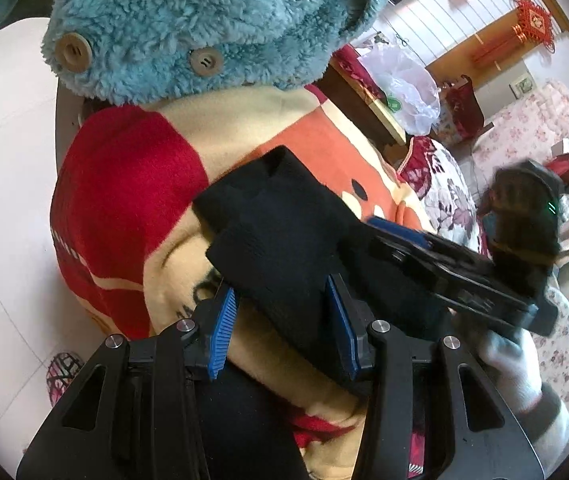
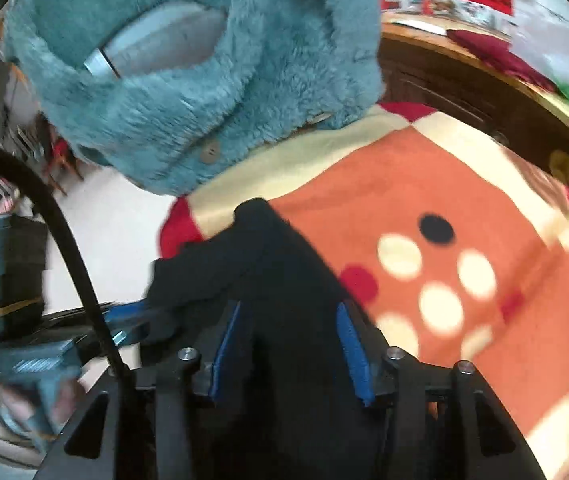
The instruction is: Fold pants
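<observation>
Both grippers, left gripper [image 1: 284, 320] and right gripper [image 2: 288, 344], point downward, blue-padded fingers [image 1: 222, 332] parted, gripping nothing.

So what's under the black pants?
The pants lie on a blanket patterned in red, cream and orange, which shows all around them. The part beneath them is covered, so anything there is hidden.

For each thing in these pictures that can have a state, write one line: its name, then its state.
black pants: bunched in a heap on the blanket, not flat.
blanket: spread out under the pants.
blue fleece garment: heaped at the blanket's far edge.
left gripper: open, pants between its jaws.
right gripper: open, over the pants.
</observation>
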Motion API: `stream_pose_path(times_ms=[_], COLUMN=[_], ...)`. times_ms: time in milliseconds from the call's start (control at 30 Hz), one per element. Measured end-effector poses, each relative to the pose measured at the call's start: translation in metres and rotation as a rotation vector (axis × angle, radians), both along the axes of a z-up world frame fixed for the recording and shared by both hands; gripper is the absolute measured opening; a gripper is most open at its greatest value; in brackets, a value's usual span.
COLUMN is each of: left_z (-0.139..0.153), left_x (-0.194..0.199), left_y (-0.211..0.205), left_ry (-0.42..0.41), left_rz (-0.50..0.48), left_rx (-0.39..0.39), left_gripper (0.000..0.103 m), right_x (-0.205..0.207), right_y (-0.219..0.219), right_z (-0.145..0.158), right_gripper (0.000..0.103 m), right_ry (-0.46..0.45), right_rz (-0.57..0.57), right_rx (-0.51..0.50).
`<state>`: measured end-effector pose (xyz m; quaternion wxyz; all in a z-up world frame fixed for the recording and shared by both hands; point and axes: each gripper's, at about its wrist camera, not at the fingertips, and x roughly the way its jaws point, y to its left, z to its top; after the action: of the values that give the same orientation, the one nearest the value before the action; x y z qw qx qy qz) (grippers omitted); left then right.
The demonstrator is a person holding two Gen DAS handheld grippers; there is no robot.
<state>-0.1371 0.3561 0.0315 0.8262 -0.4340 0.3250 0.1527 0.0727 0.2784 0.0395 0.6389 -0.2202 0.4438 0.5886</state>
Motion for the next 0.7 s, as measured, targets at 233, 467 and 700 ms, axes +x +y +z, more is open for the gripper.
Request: stream_pose_path(times_ms=[233, 467, 700], left_z=[0.006, 0.024, 0.018], left_x=[0.008, 0.03, 0.038], left_y=[0.004, 0.003, 0.023], left_ry=[0.006, -0.008, 0.044], left_rz=[-0.004, -0.057, -0.011], left_rx=[0.077, 0.214, 0.232], left_gripper=[0.043, 0.015, 0.014], right_x=[-0.002, 0.001, 0.014], right_y=[0.043, 0.039, 0.041], right_z=[-0.01, -0.006, 0.009], right_gripper=[0.047, 0.017, 0.015], right_ry=[-0.024, -0.087, -0.097], right_rz=[0.115, 0.125, 0.024], right_rx=[-0.023, 0.004, 0.066])
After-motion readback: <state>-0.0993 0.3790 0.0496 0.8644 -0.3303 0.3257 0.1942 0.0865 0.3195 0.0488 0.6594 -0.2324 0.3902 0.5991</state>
